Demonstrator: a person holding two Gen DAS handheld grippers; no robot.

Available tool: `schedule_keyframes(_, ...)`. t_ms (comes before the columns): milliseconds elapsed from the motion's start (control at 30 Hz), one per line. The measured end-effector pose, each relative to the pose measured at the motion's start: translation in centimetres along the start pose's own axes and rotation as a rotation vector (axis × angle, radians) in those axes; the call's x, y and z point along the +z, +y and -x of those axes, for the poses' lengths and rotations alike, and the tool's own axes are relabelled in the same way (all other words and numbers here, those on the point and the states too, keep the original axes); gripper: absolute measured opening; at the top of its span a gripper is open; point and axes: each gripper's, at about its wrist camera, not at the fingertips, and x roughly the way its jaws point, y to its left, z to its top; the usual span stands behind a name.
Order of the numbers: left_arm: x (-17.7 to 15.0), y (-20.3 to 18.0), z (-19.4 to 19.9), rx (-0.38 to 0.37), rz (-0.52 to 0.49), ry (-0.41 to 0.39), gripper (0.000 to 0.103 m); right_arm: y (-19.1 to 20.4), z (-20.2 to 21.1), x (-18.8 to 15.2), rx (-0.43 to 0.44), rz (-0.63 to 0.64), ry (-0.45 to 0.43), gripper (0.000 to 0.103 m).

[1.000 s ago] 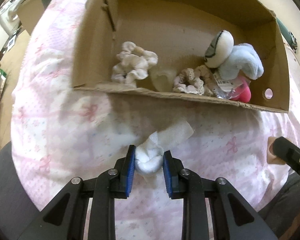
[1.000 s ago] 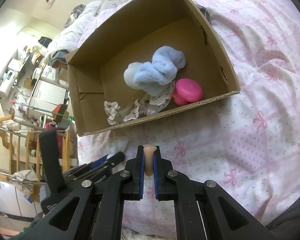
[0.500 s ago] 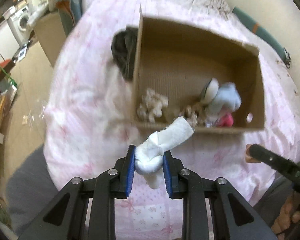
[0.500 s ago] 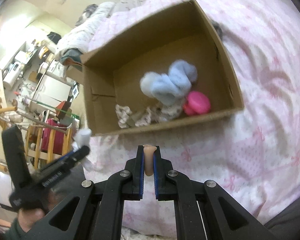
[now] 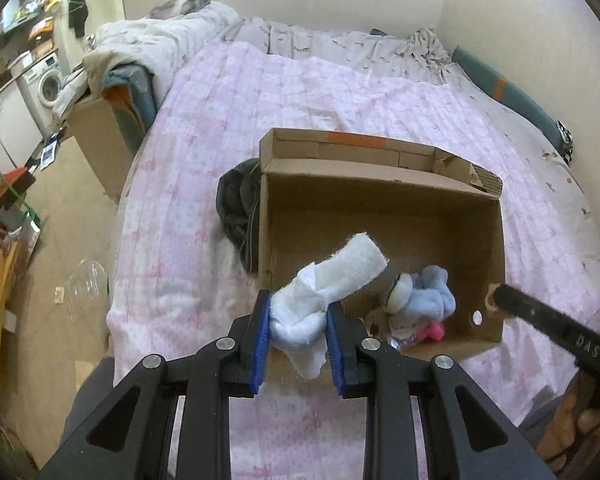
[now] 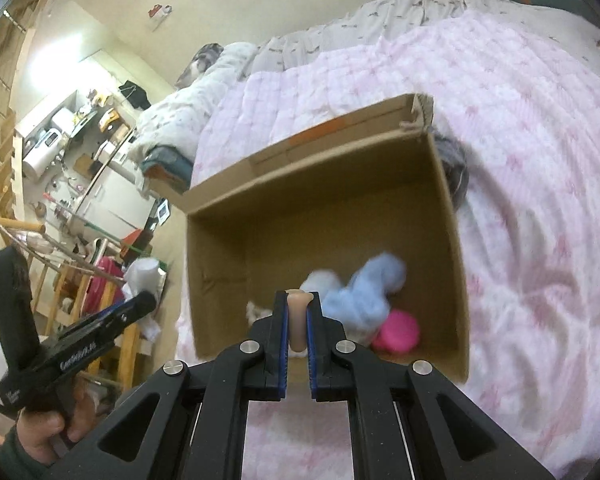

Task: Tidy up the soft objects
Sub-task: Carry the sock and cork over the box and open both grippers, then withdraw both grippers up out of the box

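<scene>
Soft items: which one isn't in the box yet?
The knotted white sock, clamped in the left tool above the cardboard box. The blue plush and pink item lie inside.

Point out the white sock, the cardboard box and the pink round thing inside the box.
white sock (image 5: 332, 280), left wrist view, on the rolled part above the pads.
cardboard box (image 6: 216, 264), right wrist view, on its inner left wall.
pink round thing (image 6: 398, 330), right wrist view, on its top face.

Matt corrugated cardboard box (image 5: 380, 200); quilted cloth bedspread (image 5: 220, 120); white terry-cloth sock (image 5: 332, 280); fluffy blue plush (image 6: 364, 296).
</scene>
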Motion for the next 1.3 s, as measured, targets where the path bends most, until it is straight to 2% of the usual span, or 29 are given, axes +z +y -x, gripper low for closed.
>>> schedule_keyframes(133, 0.3, -0.6, -1.7, 0.009, 0.001, 0.019, 0.023, -1.2, -0.8, 1.3, 0.004, -0.017, -0.013, 0.008)
schedule_keyframes(267, 0.3, -1.2, -3.3, 0.017, 0.006, 0.035, 0.023, -2.7, -1.9, 1.2, 0.031, -0.059, -0.011, 0.008)
schedule_keyframes(400, 0.2, -1.9, -5.0, 0.019, 0.003, 0.063, 0.023, -4.0, -3.2, 0.9, 0.048, -0.109, 0.031, 0.009)
schedule_keyframes(667, -0.7, -3.2, -8.1, 0.007, -0.016, 0.128, 0.023, -3.5, -5.9, -0.1, 0.065, -0.080, 0.164, 0.009)
schedule_keyframes(800, -0.9, -4.1, -8.7, 0.041, -0.068, 0.115, 0.023, -3.2, -6.6, -0.5, 0.080, -0.072, 0.200, 0.009)
schedule_keyframes(1000, -1.0, -4.0, -9.3, 0.025, -0.050, 0.149, 0.025, -3.0, -7.1, -0.8, 0.095, -0.081, 0.225, 0.011)
schedule_keyframes(1067, -1.1, -4.0, -9.3, 0.022, -0.052, 0.161, 0.029, -3.1, -7.0, -0.7, 0.102, -0.090, 0.227, 0.013)
schedule_keyframes(1133, -1.1, -4.1, -9.1, 0.023, -0.055, 0.168, 0.043, -3.0, -6.7, -0.6, 0.106, -0.092, 0.211, 0.017)
schedule_keyframes(1167, -1.1, -4.1, -8.9, 0.020, -0.058, 0.165, 0.047, -2.9, -6.5, -0.5, 0.110, -0.093, 0.202, 0.021)
schedule_keyframes(1233, -1.1, -4.3, -8.1, 0.026, -0.071, 0.148, 0.067, -3.0, -6.0, -0.4, 0.123, -0.099, 0.183, 0.023)
schedule_keyframes(1267, -1.1, -4.4, -7.5, 0.038, -0.082, 0.137, 0.069, -3.0, -5.8, -0.4, 0.128, -0.102, 0.177, 0.025)
schedule_keyframes(1300, -1.1, -4.5, -7.2, 0.045, -0.087, 0.129, 0.070, -3.1, -5.5, -0.5, 0.130, -0.105, 0.169, 0.031)
